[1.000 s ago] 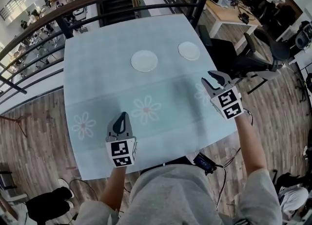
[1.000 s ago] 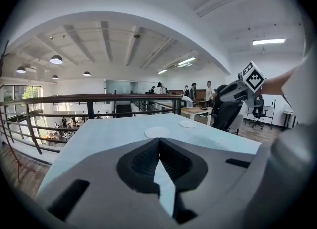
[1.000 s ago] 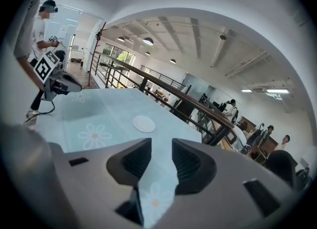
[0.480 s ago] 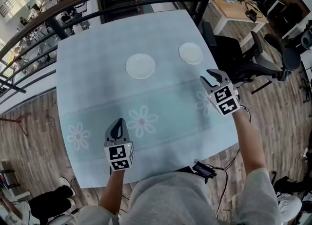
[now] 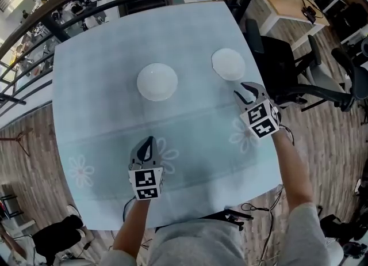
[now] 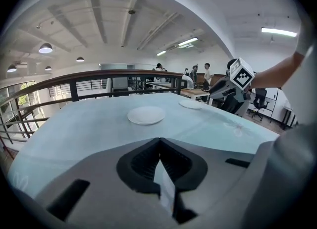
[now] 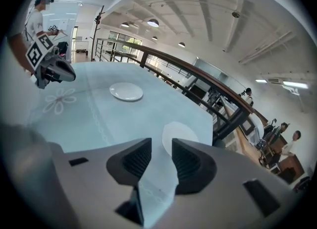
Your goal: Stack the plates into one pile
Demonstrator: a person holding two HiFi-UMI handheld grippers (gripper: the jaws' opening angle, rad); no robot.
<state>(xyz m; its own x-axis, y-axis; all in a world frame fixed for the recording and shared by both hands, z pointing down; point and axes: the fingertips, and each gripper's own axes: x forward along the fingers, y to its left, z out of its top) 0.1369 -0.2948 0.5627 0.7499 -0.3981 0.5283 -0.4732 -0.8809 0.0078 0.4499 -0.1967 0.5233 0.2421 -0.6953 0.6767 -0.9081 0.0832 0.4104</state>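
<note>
Two white plates lie apart on the pale blue tablecloth (image 5: pixel 103 115). The larger plate (image 5: pixel 157 82) (image 6: pixel 146 115) (image 7: pixel 126 91) sits near the table's middle. The smaller plate (image 5: pixel 228 64) (image 6: pixel 191 104) (image 7: pixel 179 135) lies toward the far right edge. My right gripper (image 5: pixel 248 92) (image 7: pixel 161 154) hovers just short of the smaller plate, jaws open with a gap and nothing between them. My left gripper (image 5: pixel 148 142) (image 6: pixel 159 157) hangs over the near part of the table, well short of the larger plate, its jaws shut and empty.
A dark curved railing (image 5: pixel 69 14) runs along the table's far side. A black office chair (image 5: pixel 293 69) stands just off the right edge. The table's front edge (image 5: pixel 190 216) is close to the person's body. Flower prints (image 5: pixel 80 170) mark the cloth.
Both grippers have moved forward and down toward the plates. The right one now sits close to the smaller plate; the left one has advanced past the middle flower print.
</note>
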